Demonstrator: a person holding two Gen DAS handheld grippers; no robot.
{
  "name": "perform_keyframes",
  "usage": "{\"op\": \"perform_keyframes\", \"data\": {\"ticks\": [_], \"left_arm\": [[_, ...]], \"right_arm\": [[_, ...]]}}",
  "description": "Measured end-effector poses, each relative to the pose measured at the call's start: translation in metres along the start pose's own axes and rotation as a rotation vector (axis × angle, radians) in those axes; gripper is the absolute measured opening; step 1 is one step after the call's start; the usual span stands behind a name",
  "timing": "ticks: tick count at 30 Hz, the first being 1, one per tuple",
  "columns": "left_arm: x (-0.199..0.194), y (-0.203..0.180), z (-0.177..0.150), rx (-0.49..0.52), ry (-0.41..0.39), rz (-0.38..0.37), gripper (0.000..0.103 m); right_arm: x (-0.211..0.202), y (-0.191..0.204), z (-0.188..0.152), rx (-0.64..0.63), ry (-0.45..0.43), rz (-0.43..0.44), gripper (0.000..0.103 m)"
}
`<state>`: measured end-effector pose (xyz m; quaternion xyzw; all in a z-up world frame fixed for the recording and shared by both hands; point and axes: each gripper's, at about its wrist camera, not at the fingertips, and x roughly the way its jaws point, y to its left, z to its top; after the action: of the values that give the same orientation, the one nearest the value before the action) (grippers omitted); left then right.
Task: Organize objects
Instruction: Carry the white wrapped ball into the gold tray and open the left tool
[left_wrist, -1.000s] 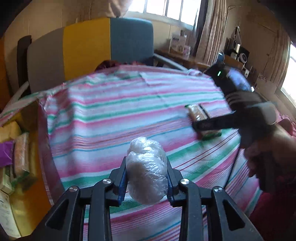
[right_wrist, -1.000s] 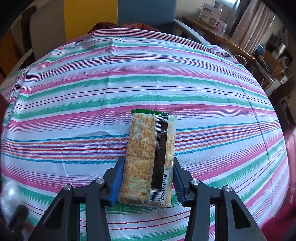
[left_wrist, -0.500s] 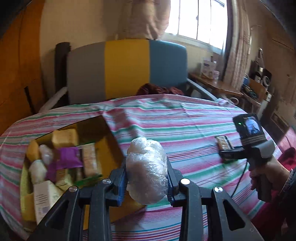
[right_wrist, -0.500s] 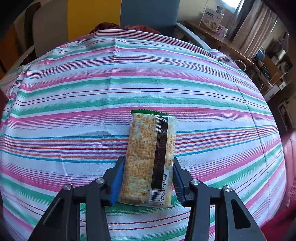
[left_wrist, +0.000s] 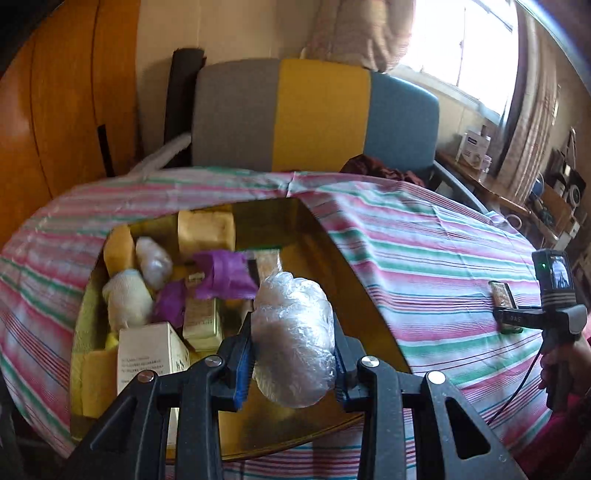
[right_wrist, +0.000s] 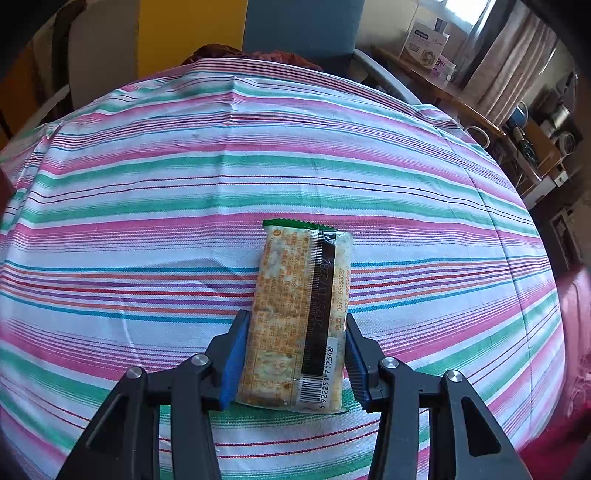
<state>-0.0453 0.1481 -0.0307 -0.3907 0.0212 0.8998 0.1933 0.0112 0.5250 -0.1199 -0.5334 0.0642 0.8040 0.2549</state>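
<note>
My left gripper (left_wrist: 293, 350) is shut on a clear plastic-wrapped white bundle (left_wrist: 295, 336) and holds it above the right part of a yellow box (left_wrist: 343, 266). The box holds several items: sponges, a purple wrapper (left_wrist: 221, 275), a white carton (left_wrist: 147, 354). My right gripper (right_wrist: 293, 363) is shut on a cracker packet (right_wrist: 301, 314) that lies on the striped tablecloth (right_wrist: 184, 184). The right gripper also shows in the left wrist view (left_wrist: 517, 317), far right, with the cracker packet (left_wrist: 501, 293) between its fingers.
A grey, yellow and blue chair (left_wrist: 314, 114) stands behind the table. A wooden wall (left_wrist: 55, 110) is at the left. A side table with boxes (right_wrist: 424, 40) stands at the back right. The table's right edge drops off toward red fabric (right_wrist: 576, 332).
My left gripper has swung left and up with the bundle, from over the cloth to over the yellow box. The right gripper has stayed on the cracker packet.
</note>
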Motion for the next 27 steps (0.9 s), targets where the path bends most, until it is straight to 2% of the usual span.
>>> {"op": "perform_keyframes", "data": {"ticks": [4,8,15,19,27], "left_arm": [[0.012,0.019,-0.004,-0.063,0.041,0.003,0.034],[0.02,0.026,-0.006,-0.065,0.062,0.029,0.035],[0.041,0.037,-0.018,-0.077,0.144,0.07,0.038],[0.033,0.039,-0.02,-0.061,0.115,0.07,0.043],[0.003,0.051,-0.017,-0.093,0.052,0.037,0.044]], "right_arm": [[0.0,0.0,0.001,-0.008,-0.002,-0.006,0.048],[-0.001,0.001,0.0,-0.009,-0.002,-0.005,0.048],[-0.001,-0.002,0.001,-0.013,-0.001,-0.004,0.048],[-0.001,-0.001,0.001,-0.014,-0.001,-0.006,0.048],[-0.001,-0.002,0.003,-0.021,-0.002,-0.009,0.048]]}}
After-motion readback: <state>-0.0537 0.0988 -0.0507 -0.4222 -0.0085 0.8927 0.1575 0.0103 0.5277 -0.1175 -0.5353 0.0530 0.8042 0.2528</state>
